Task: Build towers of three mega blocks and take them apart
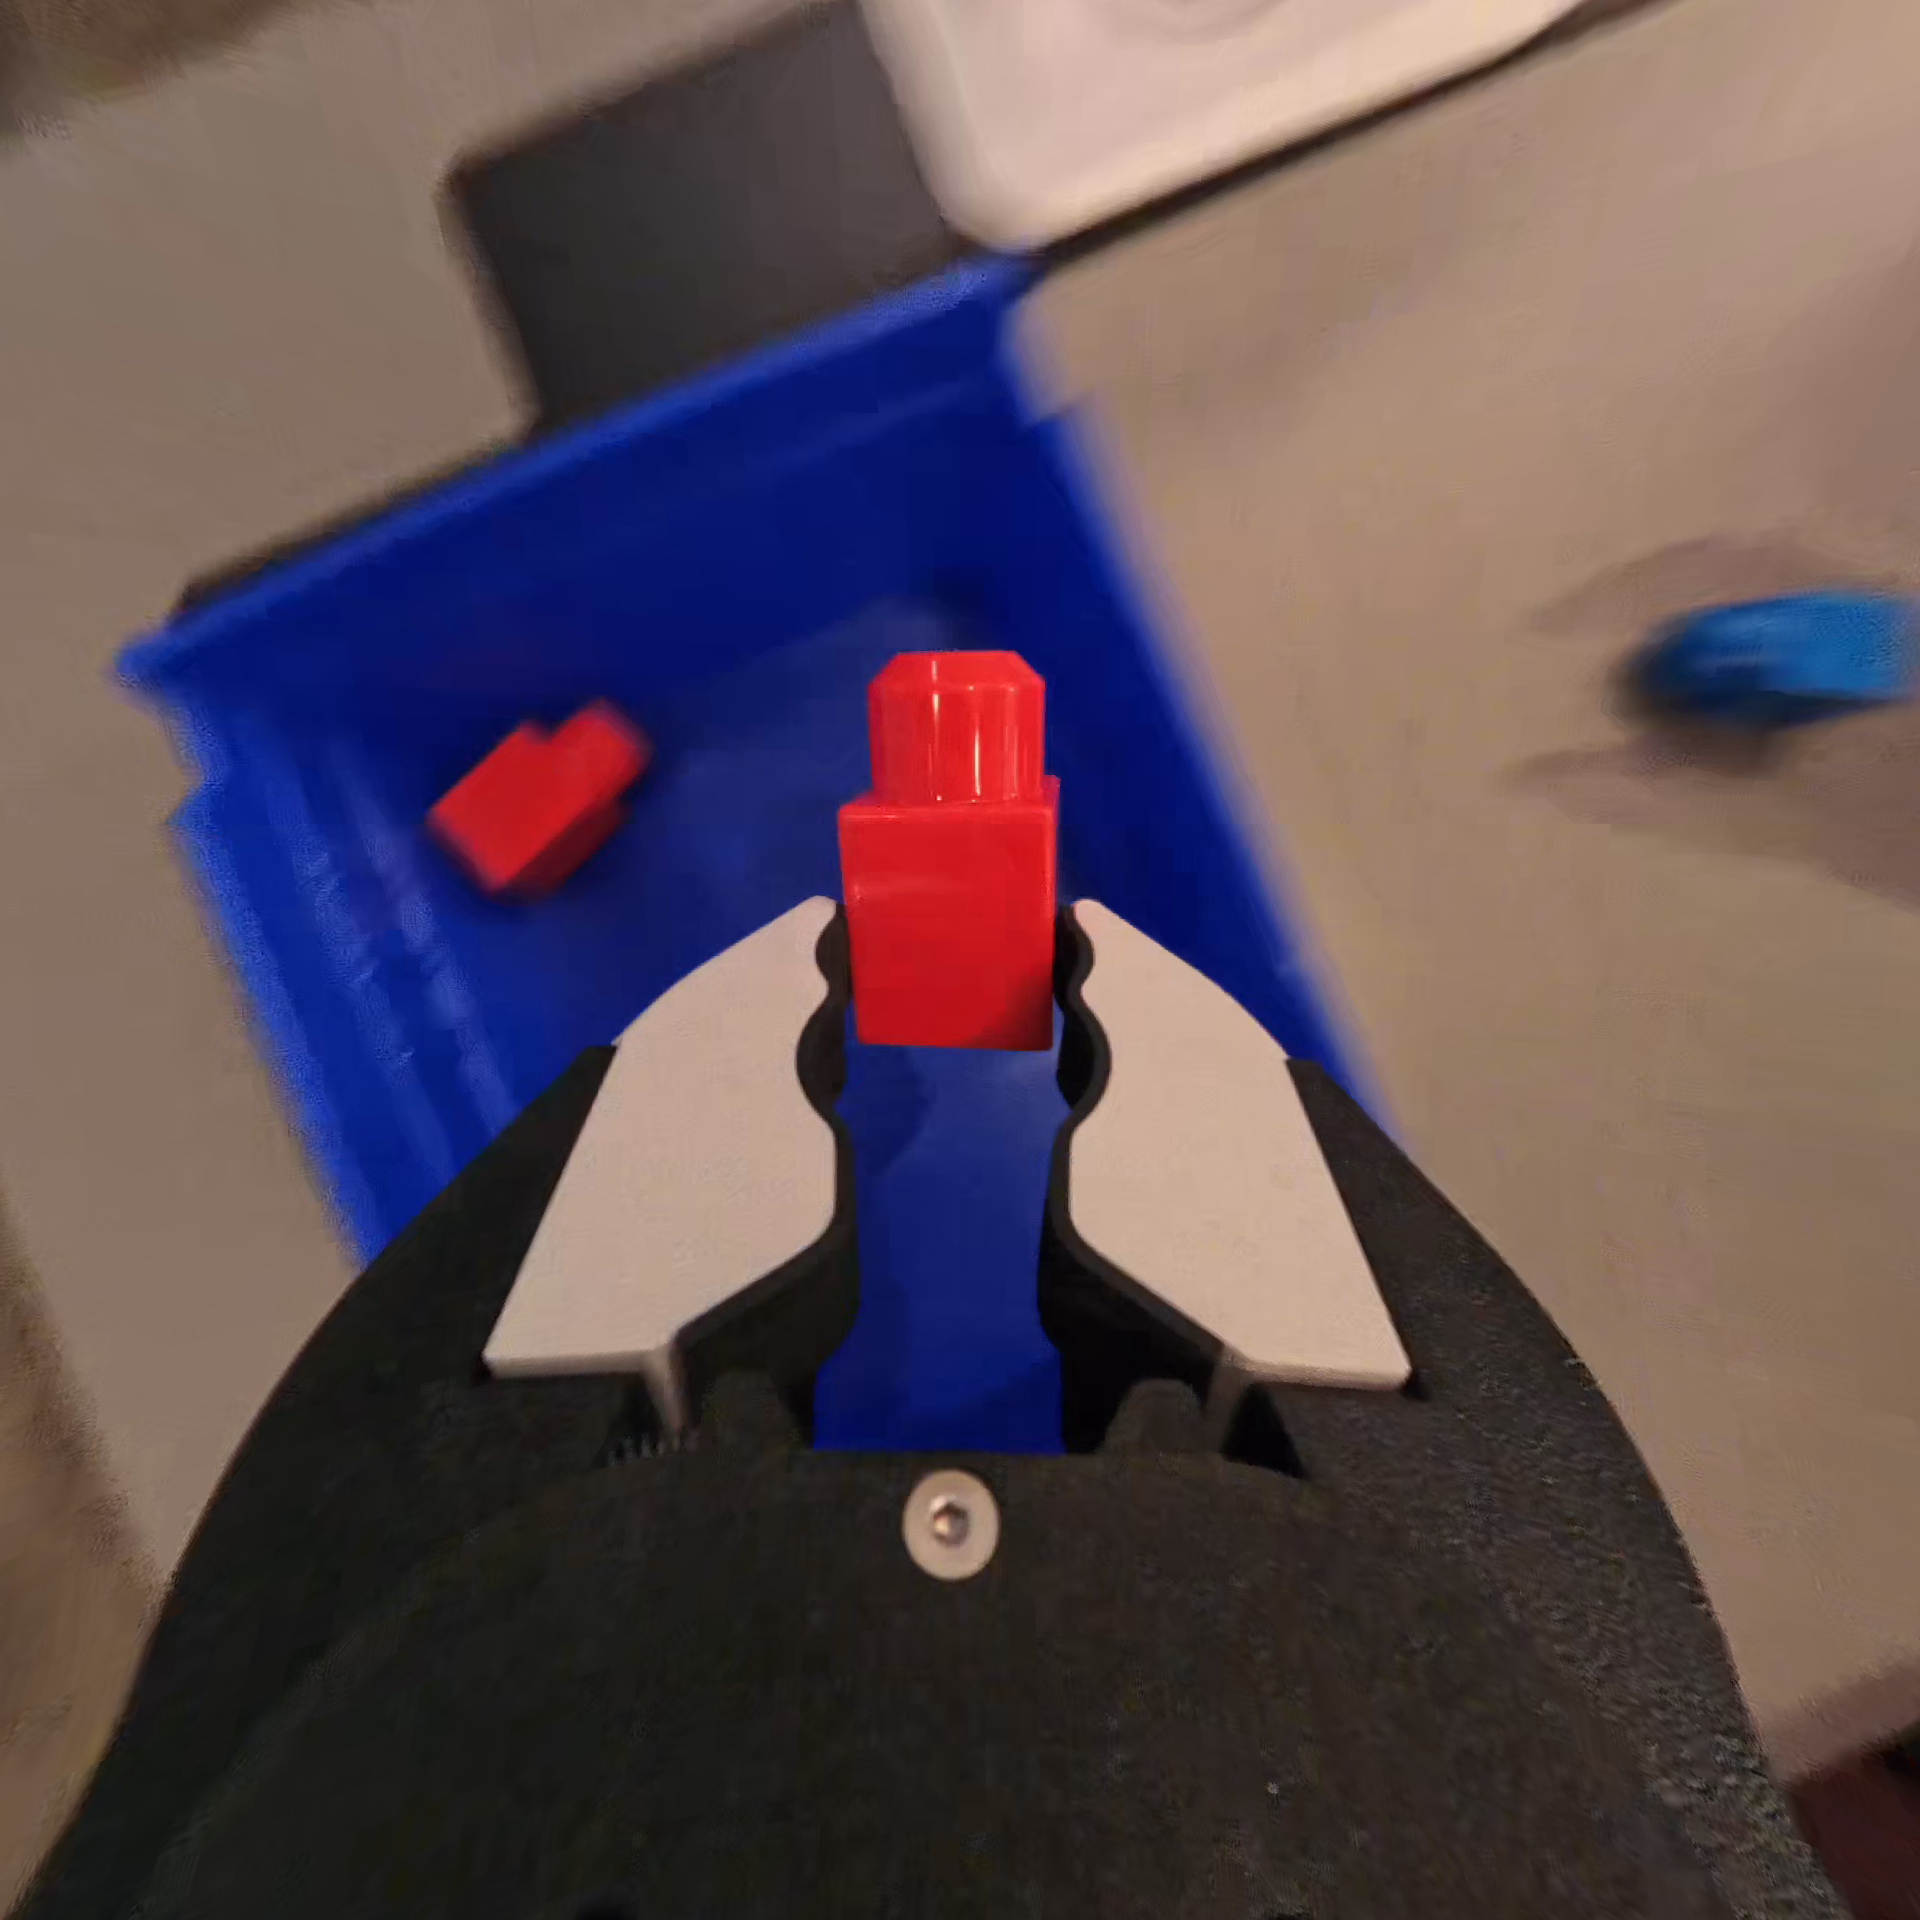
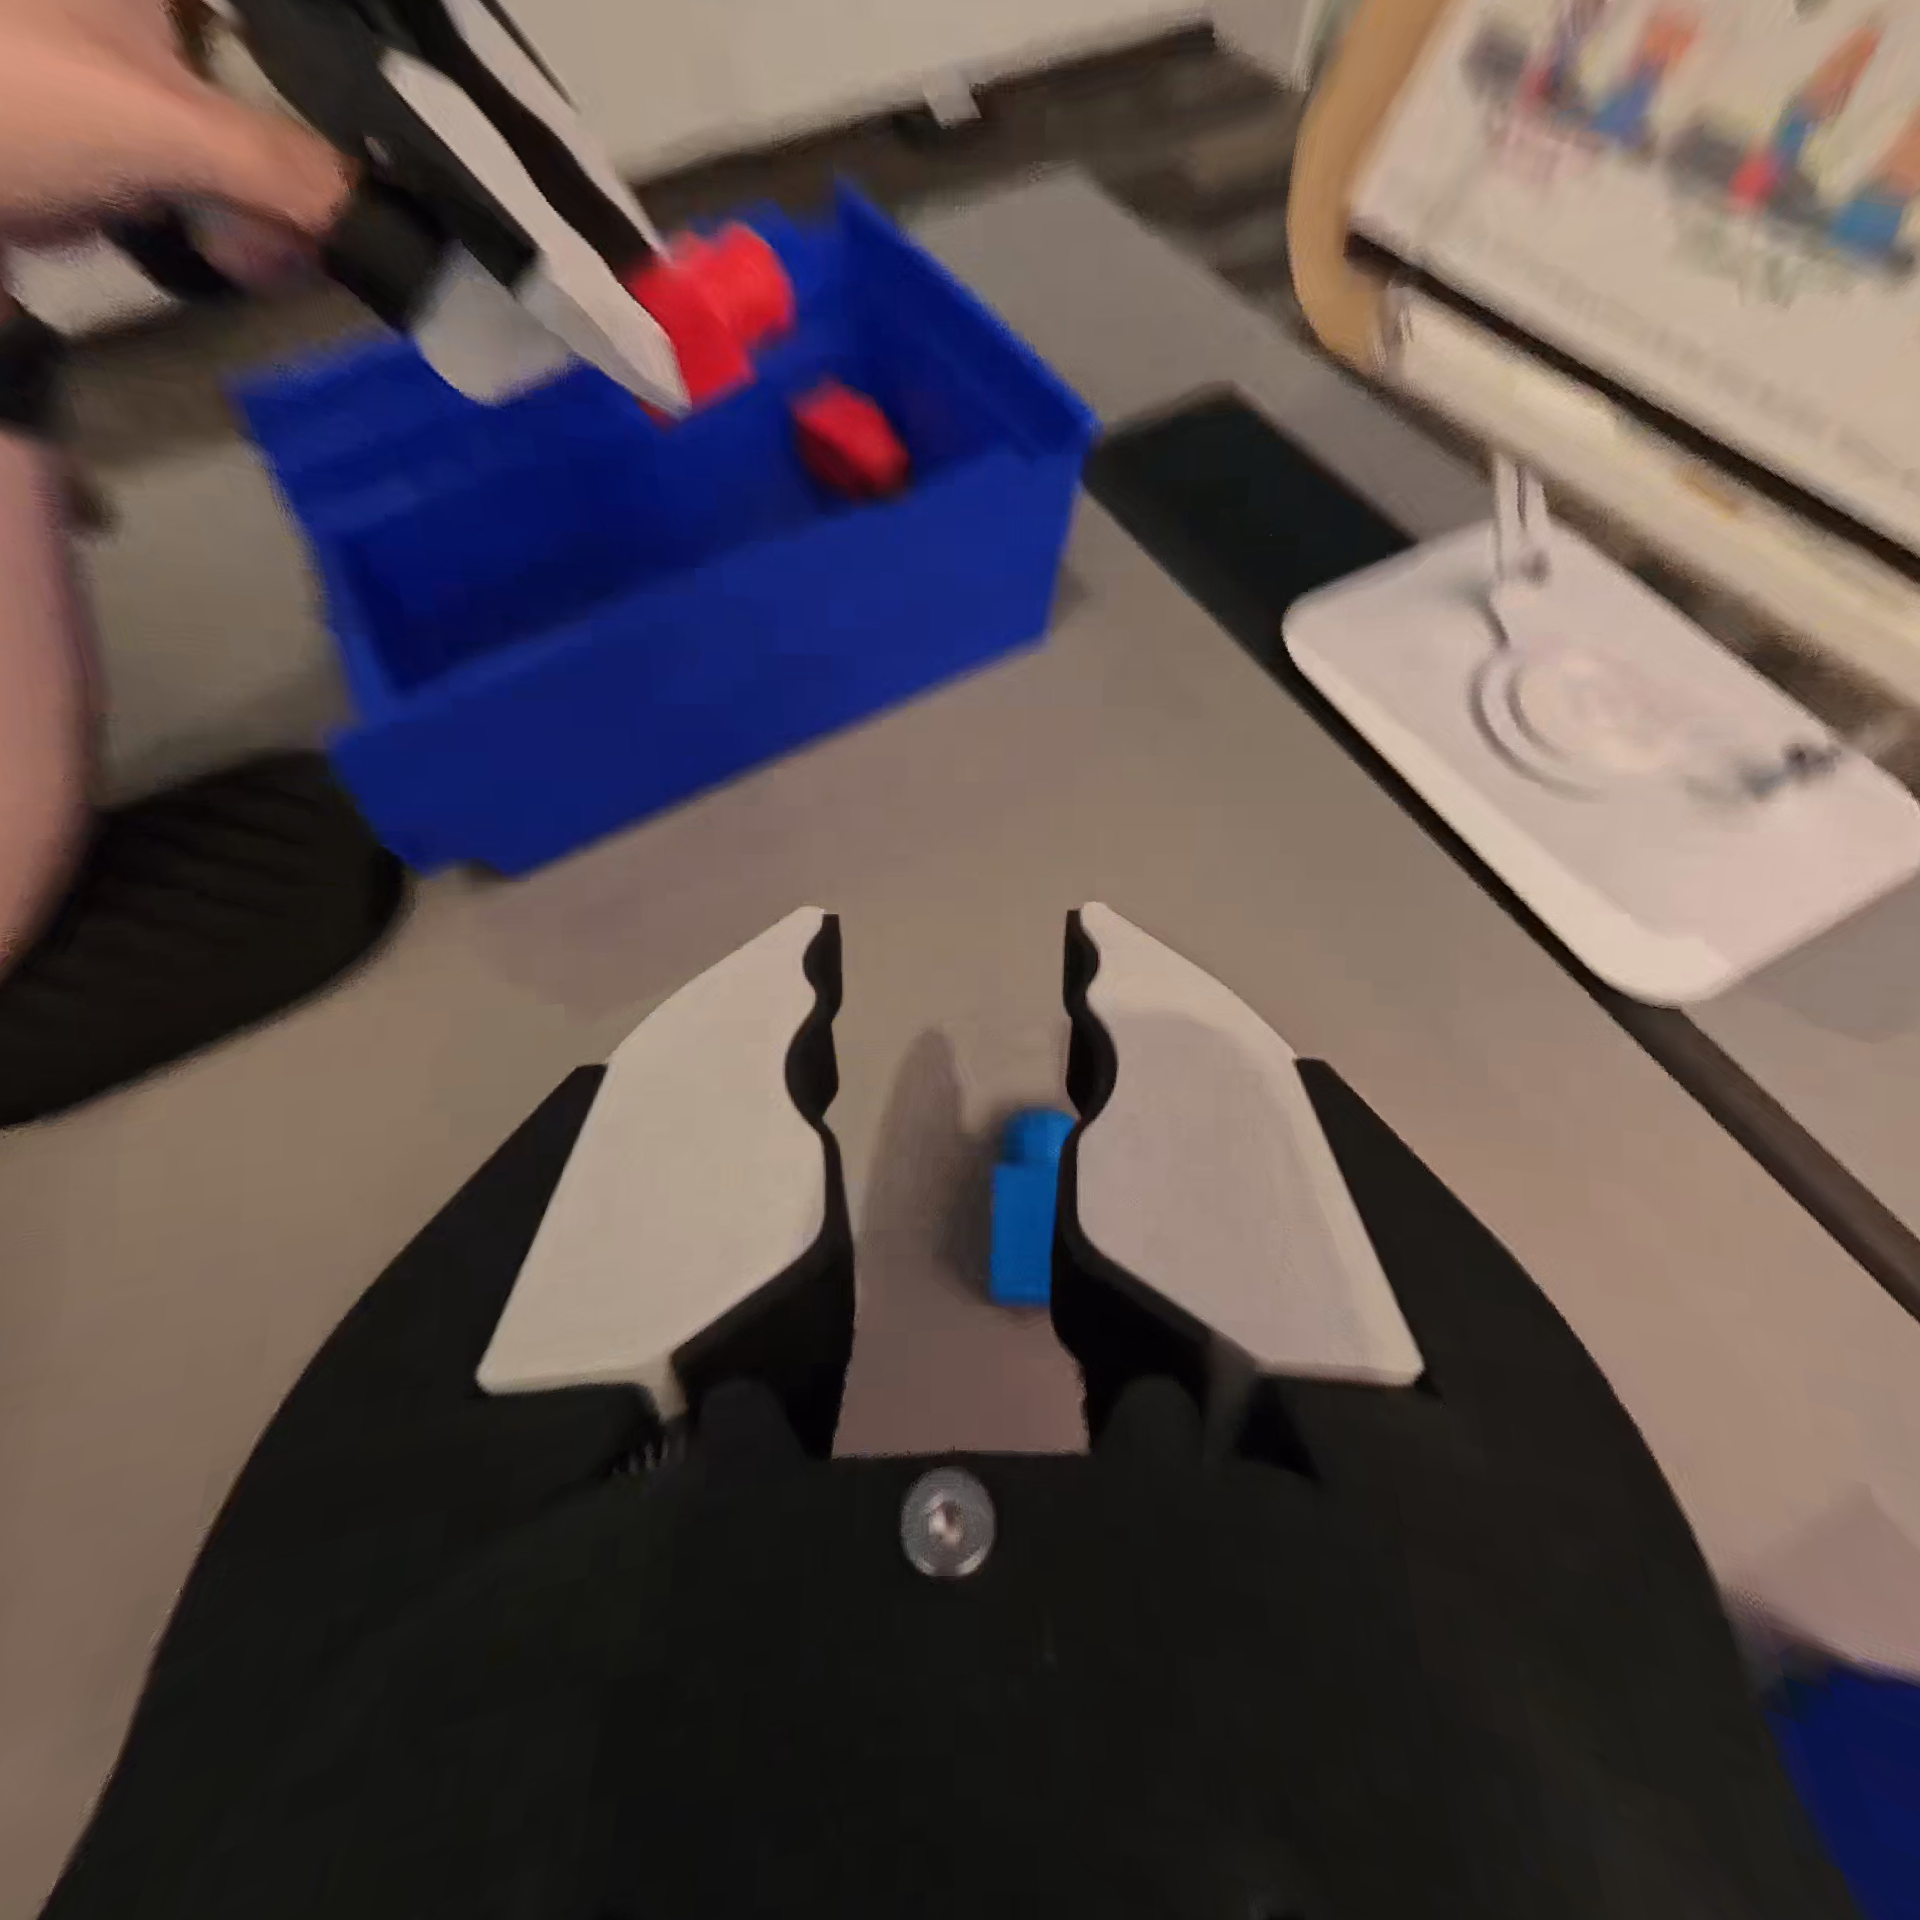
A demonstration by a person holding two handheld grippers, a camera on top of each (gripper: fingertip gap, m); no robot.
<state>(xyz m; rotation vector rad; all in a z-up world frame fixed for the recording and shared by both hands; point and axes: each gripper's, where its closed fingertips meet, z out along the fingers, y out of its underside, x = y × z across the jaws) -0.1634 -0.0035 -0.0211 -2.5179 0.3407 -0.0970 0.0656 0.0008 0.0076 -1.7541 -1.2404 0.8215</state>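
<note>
While my left gripper (image 1: 951, 971) hangs over the blue bin (image 1: 582, 582), its fingers (image 1: 727, 1039) are clenched on a red block (image 1: 948, 914), both pads pressed flat against the block's lower side walls, the stud pointing away from me. My right gripper (image 2: 951, 977) hovers above the grey surface (image 2: 1195, 810) with its fingers released and nothing between the tips; a small blue block (image 2: 1023, 1210) lies on its side on the surface below, seen close by the right finger but not touched by it.

I judge these blocks to be light, hollow, stiff plastic with glossy faces, so they could slip or twist if pinched by a corner or by the round stud. The flat opposite walls of the body are the place to take hold, low enough to leave the stud free for mating. The blue one, lying down, would want gripping across its body and turning upright first.

Counting: three blocks in sight, two red and one blue. One red is in my left fingers, a second red block (image 1: 540, 795) lies tipped over inside the bin, and the blue one is on the surface. One bin. No tower stands yet.
</note>
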